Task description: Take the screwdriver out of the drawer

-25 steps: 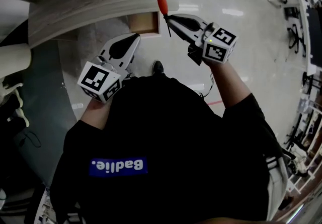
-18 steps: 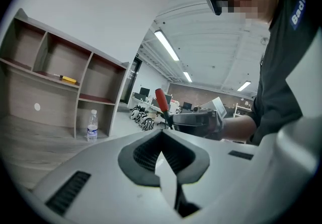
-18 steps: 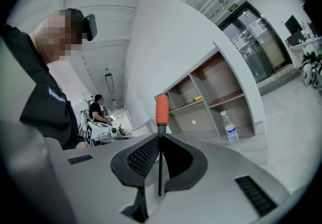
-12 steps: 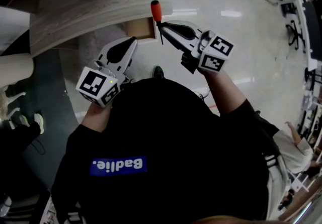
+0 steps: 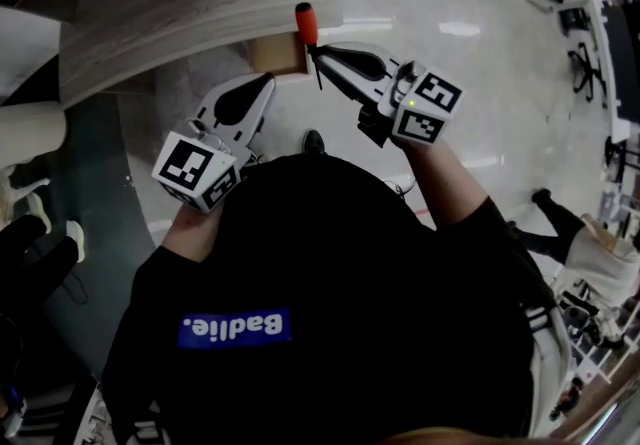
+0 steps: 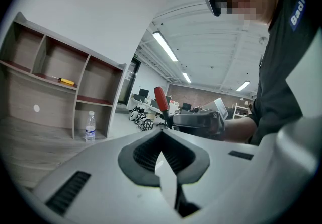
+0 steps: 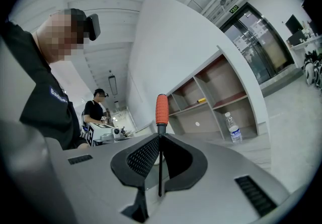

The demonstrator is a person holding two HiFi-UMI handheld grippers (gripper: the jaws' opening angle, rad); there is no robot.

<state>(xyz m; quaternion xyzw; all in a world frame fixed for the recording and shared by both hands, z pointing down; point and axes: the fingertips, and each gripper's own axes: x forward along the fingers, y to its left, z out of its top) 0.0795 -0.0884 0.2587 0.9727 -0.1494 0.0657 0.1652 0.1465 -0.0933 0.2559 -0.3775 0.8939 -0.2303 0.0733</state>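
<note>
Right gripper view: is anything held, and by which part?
The right gripper is shut on the screwdriver, gripping its metal shaft just below the red handle. The left gripper holds nothing.

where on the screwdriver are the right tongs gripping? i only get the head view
Observer: On the thin metal shaft. In the right gripper view the right tongs are shut on the screwdriver, and its orange handle sticks up past their tips.
Operator: left tongs holding anything
Observer: No. The left gripper view shows the left tongs closed together with nothing between them.
Operator: any other tool around
Observer: A small yellow item lies on a shelf of the wooden shelf unit; it is too small to tell what it is.
</note>
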